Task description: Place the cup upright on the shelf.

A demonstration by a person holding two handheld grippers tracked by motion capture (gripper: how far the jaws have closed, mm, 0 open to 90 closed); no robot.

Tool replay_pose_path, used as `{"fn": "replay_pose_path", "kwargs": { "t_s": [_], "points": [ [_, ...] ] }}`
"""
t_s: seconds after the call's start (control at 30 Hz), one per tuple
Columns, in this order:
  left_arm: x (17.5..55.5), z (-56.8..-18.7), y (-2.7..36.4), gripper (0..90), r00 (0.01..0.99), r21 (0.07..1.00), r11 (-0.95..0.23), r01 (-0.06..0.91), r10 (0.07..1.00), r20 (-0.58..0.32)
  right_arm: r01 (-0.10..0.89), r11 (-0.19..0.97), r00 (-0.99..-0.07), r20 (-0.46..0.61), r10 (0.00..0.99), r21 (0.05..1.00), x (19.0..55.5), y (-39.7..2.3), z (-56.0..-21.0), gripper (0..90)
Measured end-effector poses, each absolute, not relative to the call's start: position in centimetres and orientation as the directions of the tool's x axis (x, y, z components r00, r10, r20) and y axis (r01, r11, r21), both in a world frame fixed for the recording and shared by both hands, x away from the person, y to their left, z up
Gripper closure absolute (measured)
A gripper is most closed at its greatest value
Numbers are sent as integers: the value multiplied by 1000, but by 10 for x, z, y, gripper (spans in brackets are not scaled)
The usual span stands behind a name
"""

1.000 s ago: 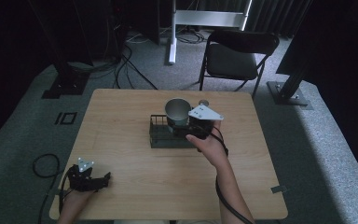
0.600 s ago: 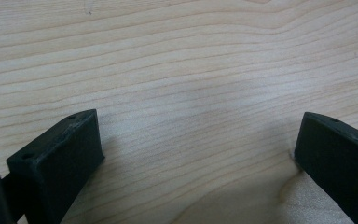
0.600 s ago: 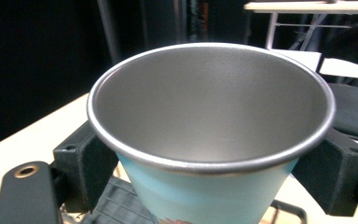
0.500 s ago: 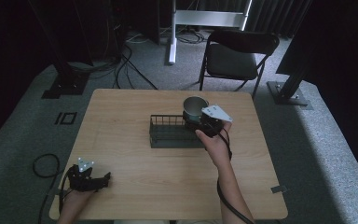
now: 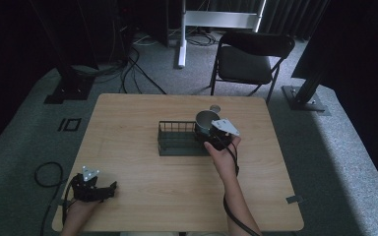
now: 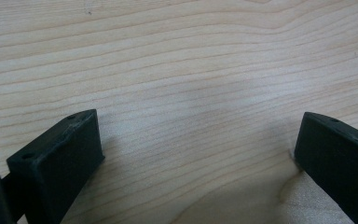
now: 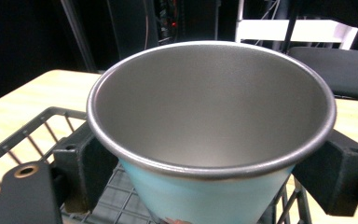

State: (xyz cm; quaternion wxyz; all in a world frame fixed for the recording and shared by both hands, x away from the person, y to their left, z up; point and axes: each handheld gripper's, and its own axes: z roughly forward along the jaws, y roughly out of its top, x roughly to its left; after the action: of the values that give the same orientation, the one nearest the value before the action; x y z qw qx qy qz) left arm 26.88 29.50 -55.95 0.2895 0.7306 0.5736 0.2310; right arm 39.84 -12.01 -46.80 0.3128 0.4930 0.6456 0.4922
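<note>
Cup of shiny metal with a pale blue wall (image 7: 209,140) is pinched by the right gripper (image 5: 215,135); it has been brought back over the black wire basket (image 5: 177,139), so lowering seems next. Left gripper (image 5: 94,188) is rested on the wooden table (image 5: 128,118), jaws spread and empty.

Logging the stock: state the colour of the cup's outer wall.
Pale blue outside, bare silvery metal inside; the cup shows best in the right gripper view.
</note>
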Motion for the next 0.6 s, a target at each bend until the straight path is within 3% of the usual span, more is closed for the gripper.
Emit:
{"fn": "replay_pose_path", "kwargs": {
  "t_s": [0.6],
  "points": [
    [269, -559, 295, 14, 235, 688, -174, 704, 972, 5, 323, 40, -296, 61, 953, 946, 402, -114, -485, 140]
  ]
}}
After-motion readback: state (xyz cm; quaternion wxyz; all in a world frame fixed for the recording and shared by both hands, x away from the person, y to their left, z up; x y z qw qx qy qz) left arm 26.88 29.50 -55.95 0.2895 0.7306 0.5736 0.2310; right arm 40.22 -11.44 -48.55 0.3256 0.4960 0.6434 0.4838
